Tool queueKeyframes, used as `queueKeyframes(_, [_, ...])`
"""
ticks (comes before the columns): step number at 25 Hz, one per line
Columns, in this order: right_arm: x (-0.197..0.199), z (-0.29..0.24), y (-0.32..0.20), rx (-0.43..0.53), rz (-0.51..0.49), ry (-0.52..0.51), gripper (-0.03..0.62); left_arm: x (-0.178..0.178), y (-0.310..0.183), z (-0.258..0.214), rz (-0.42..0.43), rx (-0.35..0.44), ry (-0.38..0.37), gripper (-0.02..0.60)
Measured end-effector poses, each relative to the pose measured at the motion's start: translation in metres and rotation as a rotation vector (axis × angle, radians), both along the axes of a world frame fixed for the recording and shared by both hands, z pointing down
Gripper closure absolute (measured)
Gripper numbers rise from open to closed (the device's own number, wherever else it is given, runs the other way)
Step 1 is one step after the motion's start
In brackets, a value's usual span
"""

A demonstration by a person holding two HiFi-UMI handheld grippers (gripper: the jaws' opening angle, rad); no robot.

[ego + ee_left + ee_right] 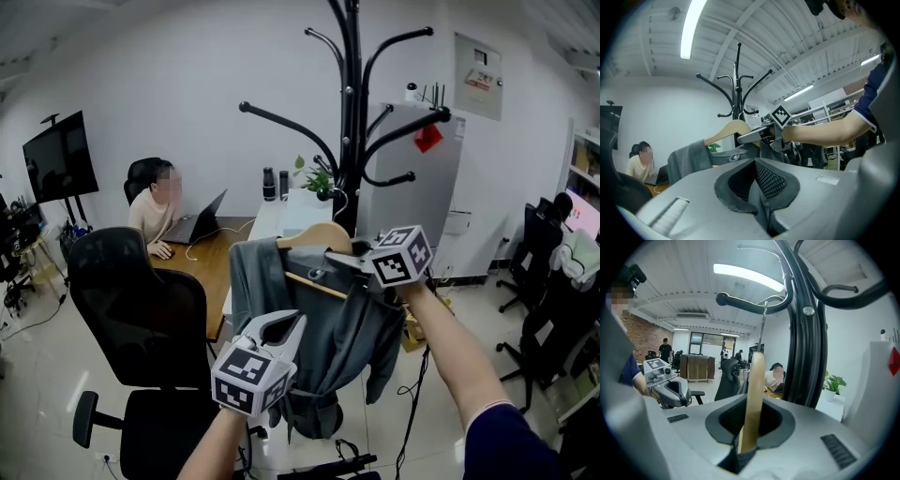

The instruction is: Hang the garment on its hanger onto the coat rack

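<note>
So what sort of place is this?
Most likely an open-plan office: a person sits at a laptop on a wooden desk, black swivel chairs stand around, and a large screen stands by the wall.

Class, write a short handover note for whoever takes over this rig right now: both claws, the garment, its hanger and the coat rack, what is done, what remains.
Right claw: shut on the wooden hanger, held up close to the coat rack.
Left claw: shut, nothing in it, low in front of the grey garment.
Garment: draped on the hanger, hanging free.
Done: garment and hanger are up at the rack; the metal hook reaches a rack arm.
Left: I cannot tell whether the hook is over that arm. Probably seat it, then open the right claw.
</note>
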State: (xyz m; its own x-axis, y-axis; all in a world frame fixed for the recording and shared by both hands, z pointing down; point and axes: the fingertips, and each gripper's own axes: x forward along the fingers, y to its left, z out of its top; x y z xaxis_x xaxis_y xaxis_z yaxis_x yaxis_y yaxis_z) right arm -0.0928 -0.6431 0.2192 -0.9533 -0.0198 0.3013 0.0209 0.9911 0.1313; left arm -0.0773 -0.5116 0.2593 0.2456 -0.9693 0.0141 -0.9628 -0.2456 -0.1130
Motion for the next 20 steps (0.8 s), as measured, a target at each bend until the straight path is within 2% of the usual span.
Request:
queueKeyframes(12, [-0.001,0.001,-0.002,0.045,0.009,-0.009,0.542,0.004,0.004,0.010,-0.004,-0.017,0.021,0.580])
queueKeyframes(20, [0.004,0.001,-0.008,0.080,0.074,-0.014,0.499,0.000,0.017,0.008,-0.022,-0.012,0.020,0.580])
